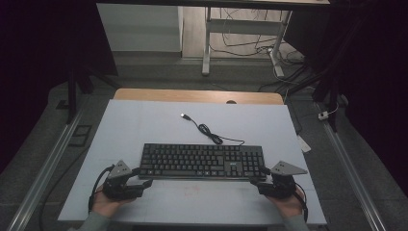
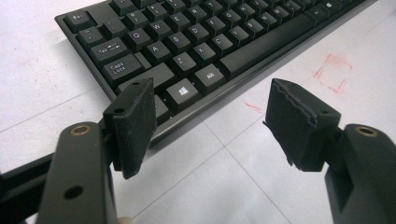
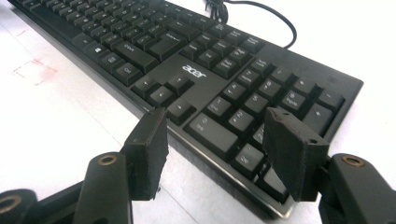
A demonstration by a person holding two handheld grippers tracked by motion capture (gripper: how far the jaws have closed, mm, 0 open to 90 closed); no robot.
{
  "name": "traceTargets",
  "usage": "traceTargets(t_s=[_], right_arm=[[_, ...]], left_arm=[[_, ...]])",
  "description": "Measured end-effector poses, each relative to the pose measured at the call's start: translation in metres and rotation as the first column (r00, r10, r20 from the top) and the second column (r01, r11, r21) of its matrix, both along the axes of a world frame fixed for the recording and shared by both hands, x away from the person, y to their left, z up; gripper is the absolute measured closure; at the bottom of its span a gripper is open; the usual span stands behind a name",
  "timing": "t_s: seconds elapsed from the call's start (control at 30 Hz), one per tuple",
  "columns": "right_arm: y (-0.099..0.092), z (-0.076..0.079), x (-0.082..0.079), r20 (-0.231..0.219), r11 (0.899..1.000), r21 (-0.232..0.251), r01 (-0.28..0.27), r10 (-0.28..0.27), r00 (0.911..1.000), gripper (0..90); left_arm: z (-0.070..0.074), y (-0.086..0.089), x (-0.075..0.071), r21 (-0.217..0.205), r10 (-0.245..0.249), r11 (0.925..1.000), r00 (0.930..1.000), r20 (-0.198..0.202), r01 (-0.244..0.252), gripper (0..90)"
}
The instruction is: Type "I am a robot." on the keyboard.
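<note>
Smooth white table (image 1: 144,120), flat black keyboard (image 1: 202,160)

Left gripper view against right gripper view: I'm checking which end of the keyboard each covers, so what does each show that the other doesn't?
Left gripper view alone: the keyboard's letter end, with the Caps Lock key and space bar, behind the left gripper's open fingers.

Right gripper view alone: the number pad, arrow keys, acer logo and the cable, with the right gripper open at the near edge.

Both: the black keyboard, white table and red marks.
</note>
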State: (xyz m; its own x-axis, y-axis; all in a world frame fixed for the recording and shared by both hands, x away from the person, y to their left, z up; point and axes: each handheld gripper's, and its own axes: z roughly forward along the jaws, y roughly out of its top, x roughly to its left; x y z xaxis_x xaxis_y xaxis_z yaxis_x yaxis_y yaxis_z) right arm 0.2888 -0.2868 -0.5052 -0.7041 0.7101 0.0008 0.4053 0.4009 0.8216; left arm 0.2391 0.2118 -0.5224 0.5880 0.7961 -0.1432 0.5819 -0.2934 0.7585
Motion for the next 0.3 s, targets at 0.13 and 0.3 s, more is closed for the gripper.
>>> traceTargets(t_s=[0.13,0.3], right_arm=[[-0.001,-0.0013,0.0013,-0.003,1.0,-0.009,-0.012,0.011,0.9999,40.2],[-0.0005,-0.0017,0.0017,0.007,1.0,-0.01,-0.022,0.022,0.9997,39.7]], left_arm=[[-0.0006,-0.0033,0.0018,0.007,-0.007,1.0,1.0,-0.003,0.007,33.2],[-0.0009,-0.0067,0.0015,0.013,-0.022,0.9997,0.9997,-0.005,0.022,33.1]])
